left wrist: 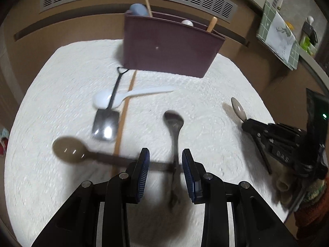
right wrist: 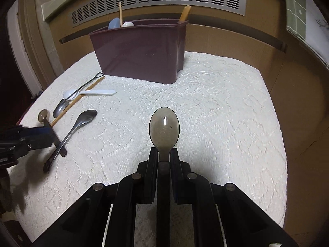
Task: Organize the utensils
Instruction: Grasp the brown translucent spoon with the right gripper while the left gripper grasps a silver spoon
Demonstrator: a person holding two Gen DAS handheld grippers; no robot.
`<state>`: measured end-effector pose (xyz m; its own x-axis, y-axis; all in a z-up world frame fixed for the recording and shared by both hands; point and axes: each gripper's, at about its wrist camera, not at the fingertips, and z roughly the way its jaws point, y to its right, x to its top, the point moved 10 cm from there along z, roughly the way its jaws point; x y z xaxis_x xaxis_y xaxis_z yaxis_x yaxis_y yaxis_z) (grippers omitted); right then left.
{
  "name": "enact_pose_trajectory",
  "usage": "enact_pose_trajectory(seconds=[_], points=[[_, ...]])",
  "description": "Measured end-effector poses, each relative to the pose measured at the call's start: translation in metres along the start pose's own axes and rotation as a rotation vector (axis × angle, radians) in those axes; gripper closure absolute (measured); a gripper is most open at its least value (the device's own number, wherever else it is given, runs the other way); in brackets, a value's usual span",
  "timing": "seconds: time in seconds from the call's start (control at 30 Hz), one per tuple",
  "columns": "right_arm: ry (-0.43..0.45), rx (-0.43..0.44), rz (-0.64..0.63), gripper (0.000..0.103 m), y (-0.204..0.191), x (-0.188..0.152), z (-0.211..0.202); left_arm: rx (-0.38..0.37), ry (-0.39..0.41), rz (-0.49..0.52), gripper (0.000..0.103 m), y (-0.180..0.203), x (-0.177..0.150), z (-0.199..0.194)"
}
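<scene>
So the setup is a white textured cloth (right wrist: 205, 107) over the table, with a maroon plastic caddy (right wrist: 141, 47) standing at the far side. It already has stuff poking out: a wooden chopstick, a pale blue spoon, a white spoon and a tan handle, so four in there as far as I can count.

The right gripper (right wrist: 164, 154) has its fingers pinched tight on the neck of a translucent brownish spoon (right wrist: 164, 127), bowl pointing ahead toward the caddy and lifted off the cloth. The left gripper (left wrist: 165, 160) is spread wide, straddling the handle of a dark metal spoon (left wrist: 173, 123) where it crosses a brown plastic spoon (left wrist: 70, 149). It isn't pinching anything yet.

My read: the right side is mid-carry and needs to tip its spoon handle-down into a caddy slot. The left needs to close on just the metal handle without dragging the brown one along.

Loose on the cloth I count five: the metal spoon, the brown spoon, a shovel-shaped spoon (left wrist: 107, 123), a white plastic spoon (left wrist: 131, 94) and one wooden chopstick (left wrist: 124, 115).
</scene>
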<state>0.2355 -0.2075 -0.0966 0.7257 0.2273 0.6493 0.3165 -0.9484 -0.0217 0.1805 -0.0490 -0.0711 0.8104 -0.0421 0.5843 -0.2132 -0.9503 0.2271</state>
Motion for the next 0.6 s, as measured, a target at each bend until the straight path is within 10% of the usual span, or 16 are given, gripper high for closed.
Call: enact_pose_trajectory(seconds=[0.6], points=[[-0.014,0.047,-0.024,0.084,-0.007,-0.010,-0.003,0.151,-0.060,0.170,0.069,0.011,0.033,0.043]])
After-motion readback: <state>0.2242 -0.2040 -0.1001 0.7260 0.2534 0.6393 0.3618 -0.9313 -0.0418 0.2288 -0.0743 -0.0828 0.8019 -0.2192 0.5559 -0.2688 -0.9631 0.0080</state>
